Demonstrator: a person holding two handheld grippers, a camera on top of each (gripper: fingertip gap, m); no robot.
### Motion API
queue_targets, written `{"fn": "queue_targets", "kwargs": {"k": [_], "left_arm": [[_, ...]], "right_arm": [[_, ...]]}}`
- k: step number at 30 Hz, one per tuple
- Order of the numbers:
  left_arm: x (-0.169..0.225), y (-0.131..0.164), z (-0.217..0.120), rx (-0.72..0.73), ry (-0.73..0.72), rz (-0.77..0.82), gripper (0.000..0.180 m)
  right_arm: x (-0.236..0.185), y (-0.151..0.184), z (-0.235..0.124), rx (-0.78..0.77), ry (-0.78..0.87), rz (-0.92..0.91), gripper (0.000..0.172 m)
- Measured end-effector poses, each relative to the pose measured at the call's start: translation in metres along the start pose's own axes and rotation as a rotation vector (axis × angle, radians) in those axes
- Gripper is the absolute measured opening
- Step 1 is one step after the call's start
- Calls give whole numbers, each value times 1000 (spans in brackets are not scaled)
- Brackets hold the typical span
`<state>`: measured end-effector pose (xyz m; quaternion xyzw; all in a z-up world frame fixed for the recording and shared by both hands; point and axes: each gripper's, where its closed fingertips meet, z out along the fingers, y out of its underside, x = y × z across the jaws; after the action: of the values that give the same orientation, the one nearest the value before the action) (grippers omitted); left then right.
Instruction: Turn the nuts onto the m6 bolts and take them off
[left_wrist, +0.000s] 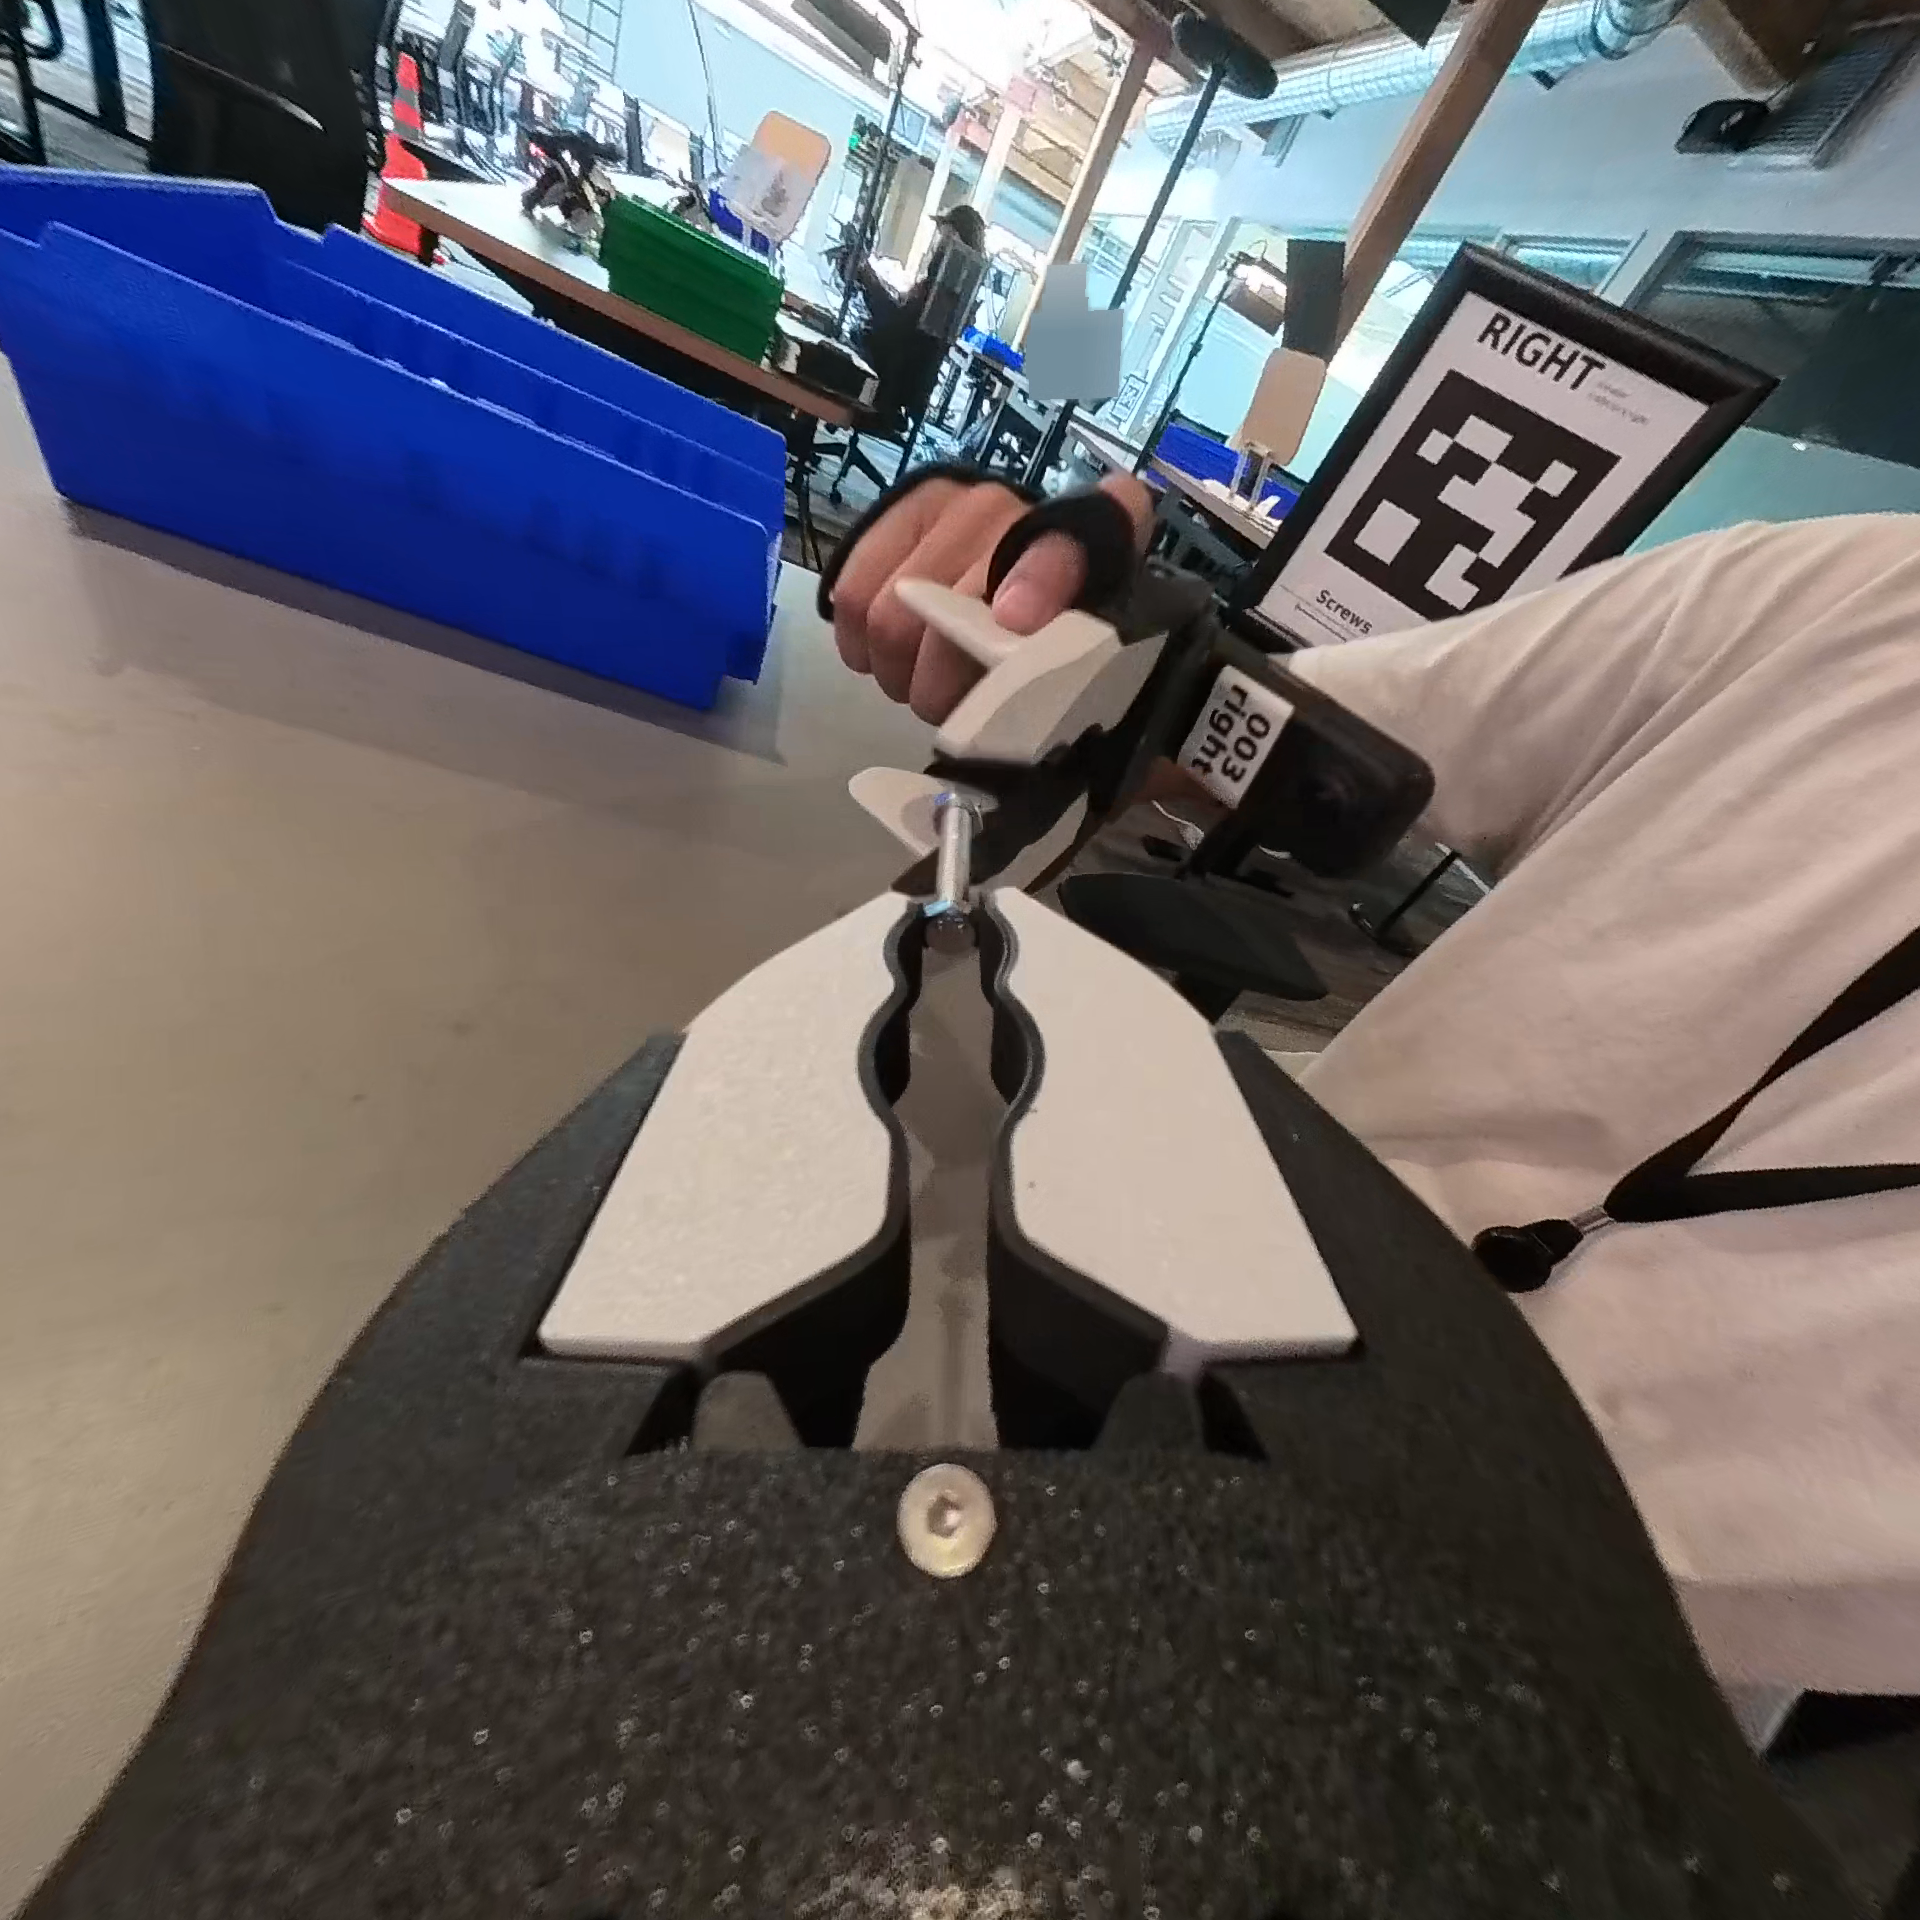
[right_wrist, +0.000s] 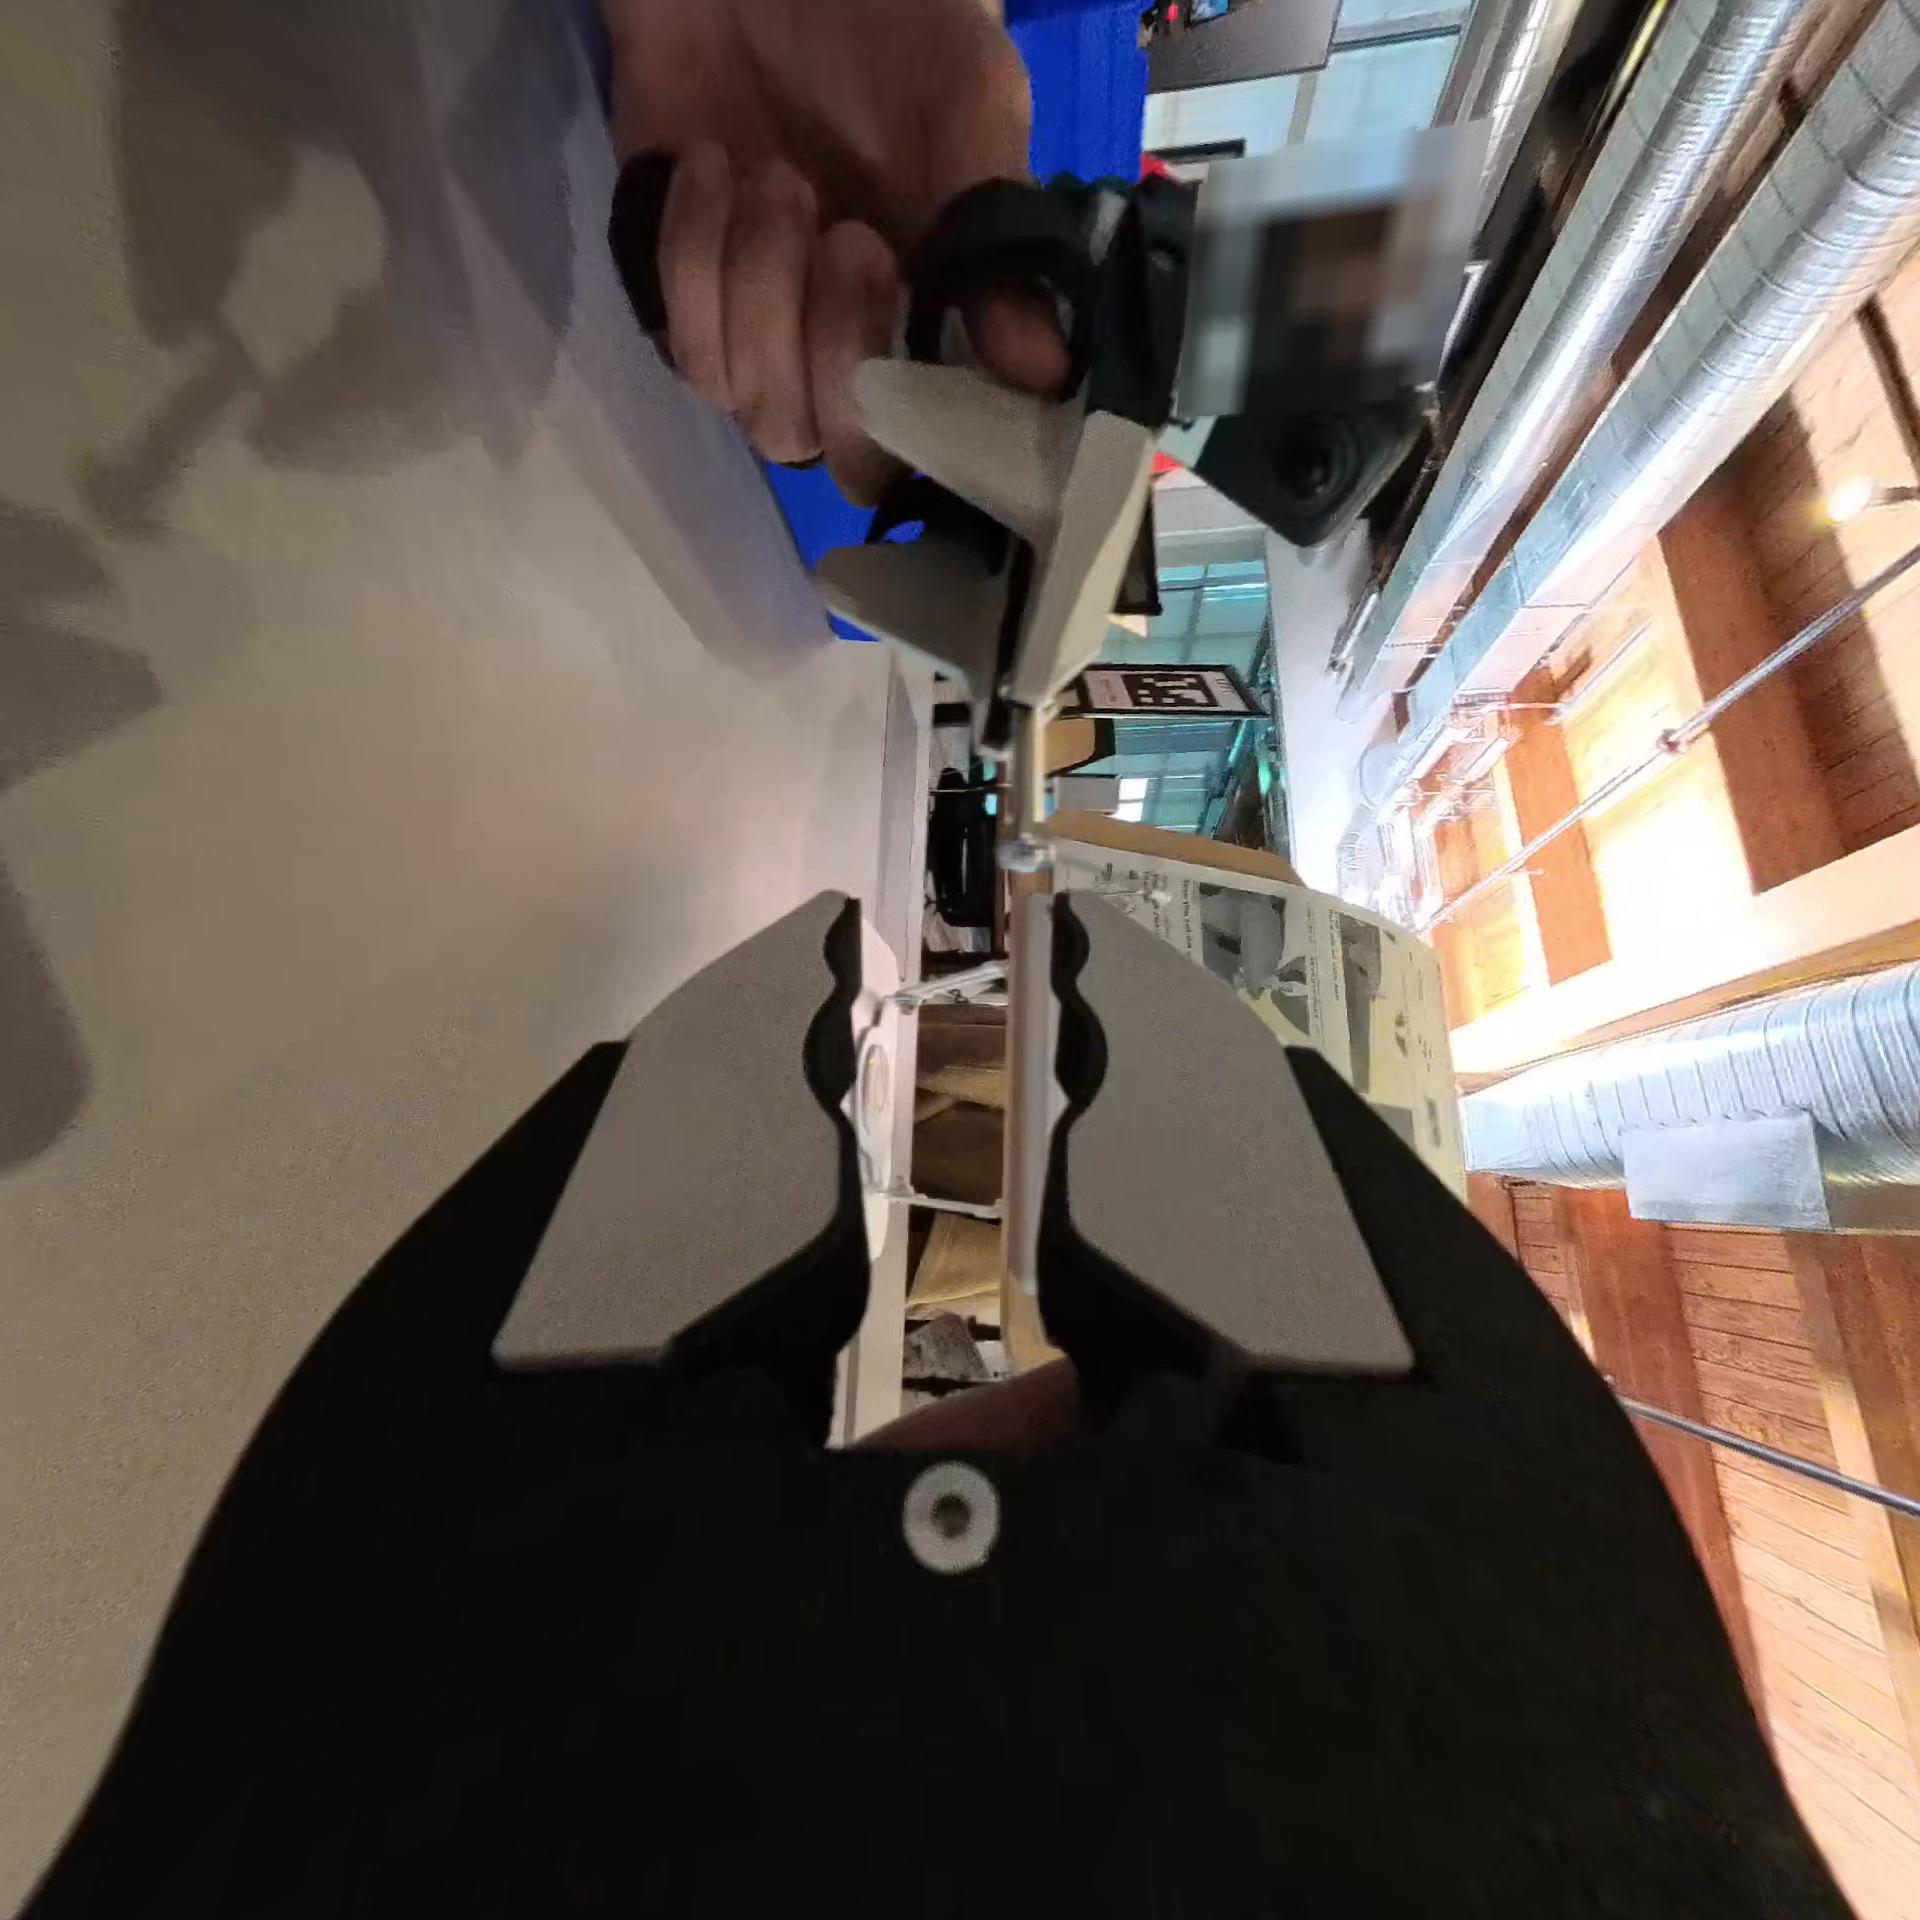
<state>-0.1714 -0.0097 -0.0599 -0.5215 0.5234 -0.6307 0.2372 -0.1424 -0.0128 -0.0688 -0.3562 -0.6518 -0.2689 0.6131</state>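
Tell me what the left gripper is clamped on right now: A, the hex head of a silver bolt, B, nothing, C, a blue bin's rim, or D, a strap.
A: in the left wrist view the left gripper has its fingertips closed on the hex head of the silver bolt, whose shank runs up toward the right gripper.

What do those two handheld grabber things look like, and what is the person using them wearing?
Each gripper has two pale grey fingers with wavy black inner edges, set in a rough black body with a silver screw. The right gripper also has a pale grey trigger lever, black finger loops, a black camera block and a white sticker. The person wears a white sleeve, with a black lanyard cord across it.
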Motion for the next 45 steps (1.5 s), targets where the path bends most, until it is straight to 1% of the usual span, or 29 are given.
{"fn": "queue_targets", "kwargs": {"k": [2, 5, 8, 10, 12, 13, 15, 17, 21, 22, 25, 27, 28, 29, 31, 32, 33, 34, 35, 37, 38, 39, 40, 41, 42, 45], "left_arm": [[1, 2, 2, -11, 3, 1, 10], [2, 3, 3, -14, 11, -3, 10], [4, 4, 4, -23, 18, 0, 10], [3, 3, 3, -17, 13, 2, 10], [4, 2, 3, -12, 13, 12, 10], [4, 0, 3, -6, 5, 25, 10], [3, -2, 2, 2, -19, 55, 10], [0, -3, 1, 9, -50, 74, 10], [-6, -1, 3, -12, -112, 122, 10], [-9, 2, 4, -29, -130, 129, 10], [-17, 8, 6, -69, -186, 148, 10], [-17, 8, 7, -68, -187, 150, 10], [-17, 8, 7, -70, -184, 149, 10], [-16, 8, 7, -68, -175, 146, 10], [-13, 6, 8, -56, -158, 139, 10], [-13, 6, 8, -53, -152, 134, 10], [-12, 6, 8, -52, -143, 123, 10], [-12, 6, 7, -50, -136, 115, 10], [-11, 6, 7, -47, -127, 107, 10], [-8, 5, 6, -38, -102, 91, 10], [-7, 4, 6, -33, -92, 86, 10], [-5, 4, 6, -31, -76, 78, 10], [-4, 4, 6, -33, -64, 72, 10], [-3, 4, 6, -33, -59, 68, 10], [-2, 5, 6, -36, -50, 64, 10], [1, 5, 7, -37, -26, 55, 10]], "right_arm": [[8, -3, 0, 20, 42, -12, 34], [7, -7, 3, 33, 35, -49, 29], [6, -11, 4, 55, 35, -63, 11], [8, -10, 5, 47, 22, -23, 10], [9, -12, 5, 64, -19, 104, 10], [10, -12, 5, 69, -57, 218, 10], [10, -11, 7, 85, -155, 510, 10], [9, -10, 9, 102, -272, 879, 10], [15, -8, 11, 238, -499, 1652, 10], [15, -6, 12, 264, -552, 1814, 10], [5, 0, 14, 249, -738, 2252, 10], [1, -1, 12, 259, -837, 2432, 10], [0, -1, 11, 260, -856, 2476, 10], [0, -3, 10, 267, -869, 2481, 10], [4, -4, 8, 316, -854, 2389, 10], [7, -4, 7, 345, -819, 2314, 18], [9, -4, 5, 363, -769, 2205, 30], [6, -2, 5, 333, -713, 2049, 39], [0, 1, 5, 272, -641, 1840, 44], [-9, 7, 0, 194, -468, 1286, 44], [-13, 7, -5, 166, -395, 1001, 43], [-13, 8, -8, 136, -301, 736, 37], [-11, 8, -10, 109, -213, 500, 33], [-8, 7, -10, 83, -150, 315, 31], [-4, 5, -10, 66, -103, 203, 31], [8, -6, -10, 105, -44, 131, 33]]}}
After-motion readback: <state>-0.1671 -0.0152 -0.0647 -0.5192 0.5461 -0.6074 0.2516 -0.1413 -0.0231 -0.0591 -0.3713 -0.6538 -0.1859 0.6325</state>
